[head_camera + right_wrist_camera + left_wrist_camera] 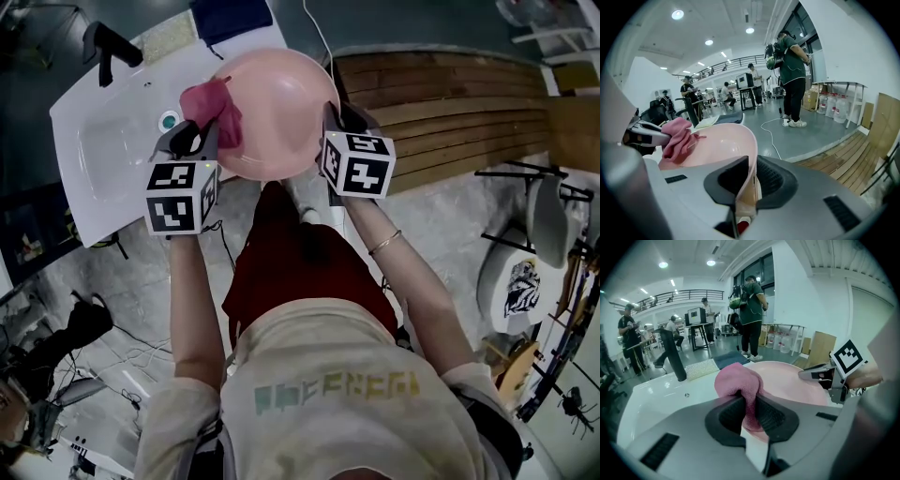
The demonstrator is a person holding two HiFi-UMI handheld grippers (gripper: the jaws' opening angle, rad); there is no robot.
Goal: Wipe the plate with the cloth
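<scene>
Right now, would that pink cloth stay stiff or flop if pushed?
Probably floppy: the cloth bunches and droops over the left gripper pinching it. Likely light: one pinched fold carries the whole wad against the plate.

Your left gripper (751,414) clamps the pink cloth (737,379), bunched over the pink plate (790,384); your right gripper (811,374) meets the plate's right rim.

Head view steeply down; gripper views close, share plate (281,103).
</scene>
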